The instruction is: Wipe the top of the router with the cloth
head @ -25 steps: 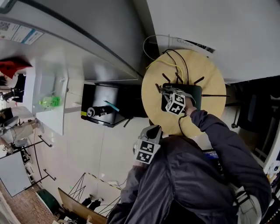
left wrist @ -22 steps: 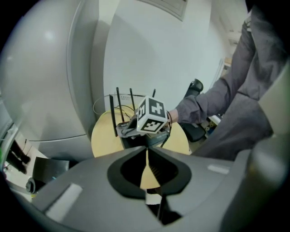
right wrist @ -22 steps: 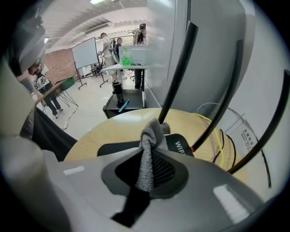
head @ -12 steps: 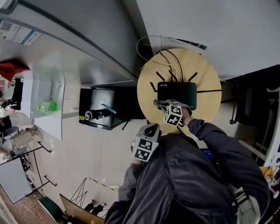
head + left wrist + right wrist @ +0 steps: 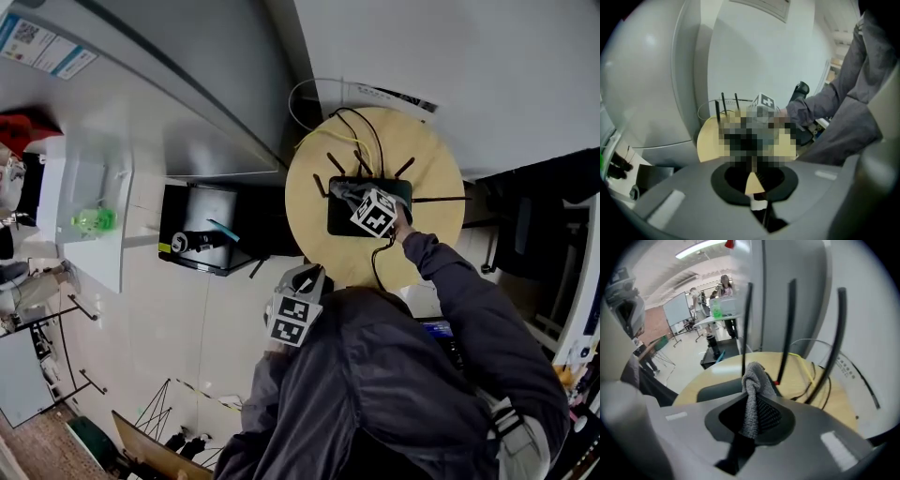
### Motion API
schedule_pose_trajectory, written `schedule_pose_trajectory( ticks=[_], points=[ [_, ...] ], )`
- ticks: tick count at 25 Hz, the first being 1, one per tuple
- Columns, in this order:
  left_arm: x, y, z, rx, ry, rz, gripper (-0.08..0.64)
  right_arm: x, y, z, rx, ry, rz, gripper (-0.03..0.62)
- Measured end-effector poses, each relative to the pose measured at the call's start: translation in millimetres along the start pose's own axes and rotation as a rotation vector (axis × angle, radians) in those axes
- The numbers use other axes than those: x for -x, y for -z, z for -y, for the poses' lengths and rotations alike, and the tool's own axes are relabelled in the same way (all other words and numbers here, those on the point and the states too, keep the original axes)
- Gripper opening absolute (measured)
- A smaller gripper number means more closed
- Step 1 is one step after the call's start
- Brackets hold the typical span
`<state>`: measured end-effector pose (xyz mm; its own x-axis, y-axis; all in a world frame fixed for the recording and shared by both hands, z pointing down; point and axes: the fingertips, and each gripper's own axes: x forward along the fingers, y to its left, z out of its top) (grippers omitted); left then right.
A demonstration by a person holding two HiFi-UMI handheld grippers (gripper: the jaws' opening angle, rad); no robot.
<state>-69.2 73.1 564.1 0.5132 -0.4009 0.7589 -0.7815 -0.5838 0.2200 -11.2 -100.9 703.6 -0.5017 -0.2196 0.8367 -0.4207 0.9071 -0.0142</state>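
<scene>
Setting: pale floor and a pale wall, with a round wooden table (image 5: 427, 253) close against the wall.
Tool in use: the right gripper (image 5: 352, 198) is stretched out over the table, its jaws clamped on a grey cloth (image 5: 752, 390).
Cloth: it is bunched into a twisted wad that sticks up and forward out of the jaws. In the head view the cloth (image 5: 345, 191) lies over the near-left part of the router's top.
Task's thing: the black router (image 5: 339, 223) lies flat at the middle of the table, directly under the right gripper's jaws. In the right gripper view it shows as a dark slab (image 5: 719, 390) just left of the cloth.
Long axis: the router's long sides run crosswise to the right gripper, parallel to the wall. Its back edge faces the wall, away from the person.
Antennas: three black antennas (image 5: 787, 324) stand upright just beyond the jaws along that back edge. The head view shows more splayed out at the router's two ends.
Cables: a yellow cable (image 5: 809, 369) and black cables run from behind the router toward the wall.
Other tool: the left gripper (image 5: 307, 278) is held back at the near-left of the table, well apart from the router. Its jaws (image 5: 754, 183) are drawn close with nothing between them.
Farther off: a black case (image 5: 202, 239) sits on the floor left of the table, and a green bottle (image 5: 91, 220) stands on a white bench beyond it.
</scene>
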Motion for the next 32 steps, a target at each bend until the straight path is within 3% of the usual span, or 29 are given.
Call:
schedule_pose_trajectory(
  ticks=[4, 10, 16, 32],
  points=[
    [0, 5, 5, 0.002, 0.0, -0.01, 0.012, -5, 0, 47, 0.008, 0.088, 0.012, 0.035],
    [2, 9, 3, 0.023, -0.015, -0.013, 0.012, -16, 4, 46, 0.073, 0.107, -0.014, 0.034],
    [-1, 9, 4, 0.017, -0.008, -0.019, 0.012, -14, 9, 29, 0.132, 0.082, -0.065, 0.032],
    [-9, 16, 10, 0.004, 0.028, -0.031, 0.012, 2, 39, -63, 0.168, -0.039, -0.105, 0.032]
  ],
)
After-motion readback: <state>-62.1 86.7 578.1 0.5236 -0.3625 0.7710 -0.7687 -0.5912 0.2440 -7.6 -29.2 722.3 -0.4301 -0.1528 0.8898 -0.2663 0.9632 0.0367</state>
